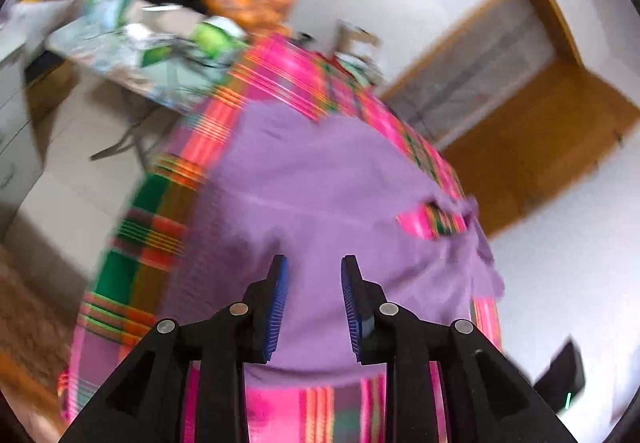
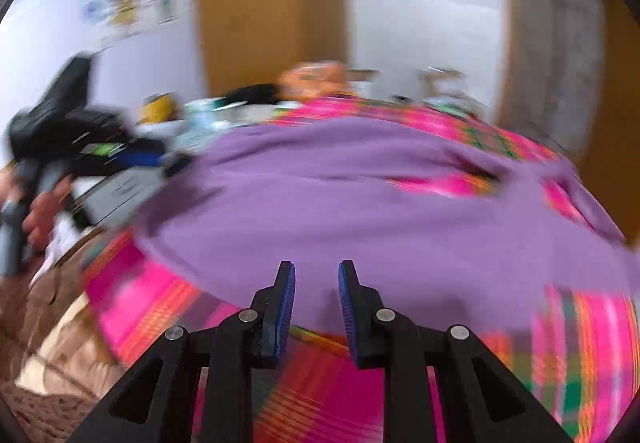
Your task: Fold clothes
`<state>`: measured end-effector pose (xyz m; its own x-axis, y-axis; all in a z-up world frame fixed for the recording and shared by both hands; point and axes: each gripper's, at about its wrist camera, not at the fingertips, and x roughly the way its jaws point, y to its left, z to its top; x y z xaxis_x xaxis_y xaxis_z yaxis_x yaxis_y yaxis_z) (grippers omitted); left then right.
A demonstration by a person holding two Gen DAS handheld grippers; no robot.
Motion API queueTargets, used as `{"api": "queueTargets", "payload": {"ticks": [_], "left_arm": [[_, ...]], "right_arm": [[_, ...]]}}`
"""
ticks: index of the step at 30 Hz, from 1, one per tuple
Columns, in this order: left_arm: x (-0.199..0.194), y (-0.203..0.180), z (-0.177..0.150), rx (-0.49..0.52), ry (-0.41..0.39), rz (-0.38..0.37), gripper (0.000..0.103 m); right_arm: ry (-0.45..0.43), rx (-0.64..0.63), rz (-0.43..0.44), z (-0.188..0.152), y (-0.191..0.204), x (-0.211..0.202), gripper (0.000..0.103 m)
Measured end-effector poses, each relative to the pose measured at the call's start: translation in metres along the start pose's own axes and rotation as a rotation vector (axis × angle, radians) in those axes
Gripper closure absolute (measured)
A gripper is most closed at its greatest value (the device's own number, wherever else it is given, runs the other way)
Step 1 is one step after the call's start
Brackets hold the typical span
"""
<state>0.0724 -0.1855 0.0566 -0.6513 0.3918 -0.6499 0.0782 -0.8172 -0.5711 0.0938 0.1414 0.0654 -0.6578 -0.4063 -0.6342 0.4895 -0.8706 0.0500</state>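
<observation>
A purple garment lies spread on a pink, green and orange plaid cloth covering a table. Both views are blurred by motion. My left gripper hovers open above the garment's near part, its blue pads apart with nothing between them. In the right wrist view the same purple garment stretches across the plaid cloth, and my right gripper is open over its near edge, holding nothing. The other hand-held gripper shows at the left, gripped by a hand.
A cluttered side table with papers, a black item and an orange object stands behind the plaid table. Wooden doors and white walls lie beyond. A brown patterned surface sits at the lower left.
</observation>
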Motion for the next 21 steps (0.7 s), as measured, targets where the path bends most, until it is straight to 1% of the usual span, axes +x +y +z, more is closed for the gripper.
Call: {"api": "queueTargets", "payload": {"ticks": [1,3,5,6,7,9,11,13,14,15,17,20,21], "left_arm": [[0.006,-0.01,-0.005,0.035,0.02,-0.007,0.076],[0.021,-0.035,-0.019,0.136,0.055,0.003,0.076],[0.035,-0.056,-0.032,0.216,0.09,0.016,0.076],[0.042,-0.066,-0.038,0.246,0.108,0.011,0.076],[0.049,-0.074,-0.043,0.269,0.125,-0.001,0.076],[0.068,-0.093,-0.056,0.326,0.172,-0.023,0.072],[0.087,-0.111,-0.069,0.385,0.221,-0.045,0.07],[0.104,-0.127,-0.08,0.432,0.266,-0.069,0.07],[0.109,-0.131,-0.083,0.447,0.277,-0.071,0.07],[0.115,-0.136,-0.087,0.465,0.285,-0.064,0.07],[0.124,-0.145,-0.093,0.516,0.293,-0.021,0.07],[0.131,-0.148,-0.098,0.568,0.295,0.046,0.07],[0.133,-0.148,-0.1,0.584,0.293,0.066,0.07]], "right_arm": [[-0.001,0.04,-0.031,-0.002,-0.016,-0.005,0.08],[-0.003,0.099,-0.085,-0.008,-0.047,-0.019,0.08],[-0.011,0.144,-0.142,-0.012,-0.078,-0.032,0.08],[-0.012,0.165,-0.16,-0.013,-0.091,-0.036,0.08],[-0.009,0.186,-0.17,-0.014,-0.102,-0.037,0.078],[-0.001,0.238,-0.188,-0.017,-0.13,-0.039,0.076],[0.021,0.289,-0.208,-0.024,-0.154,-0.037,0.073],[0.032,0.334,-0.207,-0.03,-0.167,-0.031,0.072],[0.033,0.355,-0.191,-0.033,-0.169,-0.027,0.072],[0.036,0.37,-0.168,-0.036,-0.172,-0.022,0.072],[0.044,0.375,-0.13,-0.042,-0.175,-0.016,0.071],[0.065,0.372,-0.174,-0.039,-0.187,0.0,0.07],[0.071,0.385,-0.174,-0.037,-0.192,0.004,0.07]]}}
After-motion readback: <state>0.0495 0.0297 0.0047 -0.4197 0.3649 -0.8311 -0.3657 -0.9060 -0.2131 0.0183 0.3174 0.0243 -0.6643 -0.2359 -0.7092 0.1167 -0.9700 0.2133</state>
